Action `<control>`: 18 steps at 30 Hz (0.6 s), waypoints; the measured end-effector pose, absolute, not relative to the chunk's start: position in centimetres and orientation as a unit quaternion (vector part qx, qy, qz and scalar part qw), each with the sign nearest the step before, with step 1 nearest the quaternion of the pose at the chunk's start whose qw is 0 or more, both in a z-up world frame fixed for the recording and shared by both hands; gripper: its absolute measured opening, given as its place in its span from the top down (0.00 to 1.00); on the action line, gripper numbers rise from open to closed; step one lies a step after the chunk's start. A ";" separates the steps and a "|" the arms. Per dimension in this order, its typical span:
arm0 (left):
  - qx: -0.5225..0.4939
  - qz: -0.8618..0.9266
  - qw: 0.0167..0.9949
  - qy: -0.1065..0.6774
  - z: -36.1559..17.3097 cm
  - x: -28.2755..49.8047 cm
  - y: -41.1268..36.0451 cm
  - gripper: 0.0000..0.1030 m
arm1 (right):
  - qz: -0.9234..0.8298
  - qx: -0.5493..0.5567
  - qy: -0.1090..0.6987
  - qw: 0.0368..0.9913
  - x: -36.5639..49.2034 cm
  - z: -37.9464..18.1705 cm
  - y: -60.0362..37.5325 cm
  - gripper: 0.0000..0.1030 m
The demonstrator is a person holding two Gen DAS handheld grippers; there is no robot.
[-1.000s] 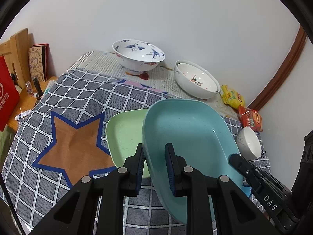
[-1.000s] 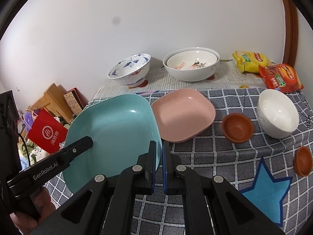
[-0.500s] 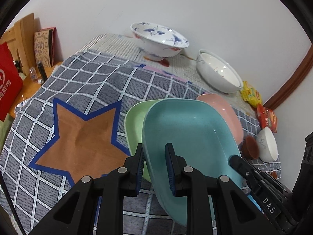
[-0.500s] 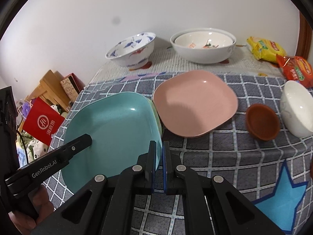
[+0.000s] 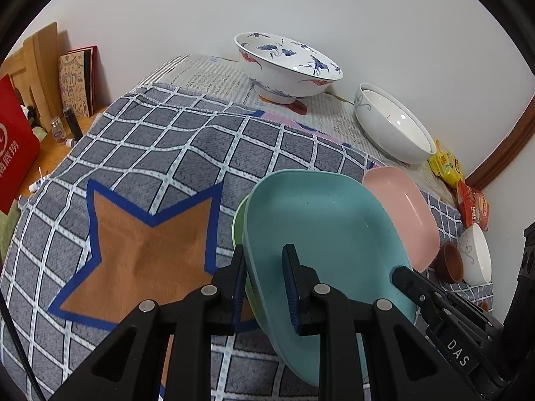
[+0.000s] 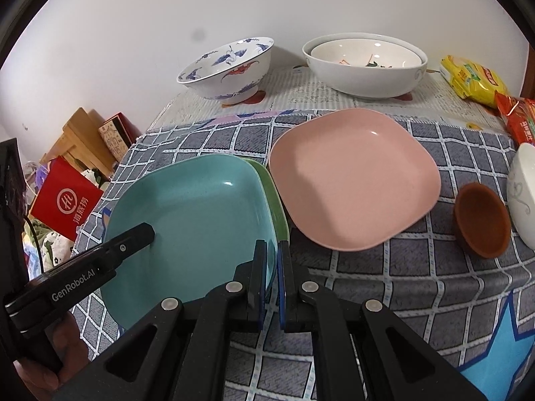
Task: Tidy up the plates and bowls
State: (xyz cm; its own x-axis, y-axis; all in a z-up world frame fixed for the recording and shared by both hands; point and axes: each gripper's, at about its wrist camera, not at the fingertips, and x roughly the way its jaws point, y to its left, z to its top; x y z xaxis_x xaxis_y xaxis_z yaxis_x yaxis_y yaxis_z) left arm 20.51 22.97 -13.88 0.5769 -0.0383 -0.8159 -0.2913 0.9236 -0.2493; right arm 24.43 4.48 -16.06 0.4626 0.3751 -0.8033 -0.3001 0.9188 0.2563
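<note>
A teal square plate hangs tilted just above the checked cloth, held from both sides. My left gripper is shut on its left rim. My right gripper is shut on the opposite rim of the teal plate. Under it lies a green plate, of which only a thin edge shows. A pink plate lies flat right beside them on the right. I cannot tell whether the teal plate touches the green one.
At the back by the wall stand a blue-crane bowl and two nested white bowls. A small brown dish, a small white bowl and snack packets lie right. A red bag stands beyond the table's left edge.
Both grippers have come down and forward with the teal plate. It now covers nearly all of the green plate, and the pink plate has come into the left wrist view.
</note>
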 end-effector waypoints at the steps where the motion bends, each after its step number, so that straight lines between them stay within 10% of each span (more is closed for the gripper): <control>1: -0.180 0.073 0.870 0.454 -13.9 20.7 23.0 0.80 | 0.198 0.038 0.479 0.854 24.6 -16.1 4.5 0.94; 18: -0.152 0.081 0.876 0.451 -14.7 21.8 23.1 0.79 | 0.212 0.011 0.481 0.851 25.9 -17.7 6.0 0.93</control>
State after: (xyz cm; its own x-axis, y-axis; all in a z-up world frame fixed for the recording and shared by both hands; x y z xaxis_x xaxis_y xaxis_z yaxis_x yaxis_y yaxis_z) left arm 21.85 23.14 -14.73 0.5797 0.0051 -0.8148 -0.2801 0.9403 -0.1934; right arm 25.87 5.95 -17.67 0.4471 0.3716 -0.8136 -0.3496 0.9099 0.2235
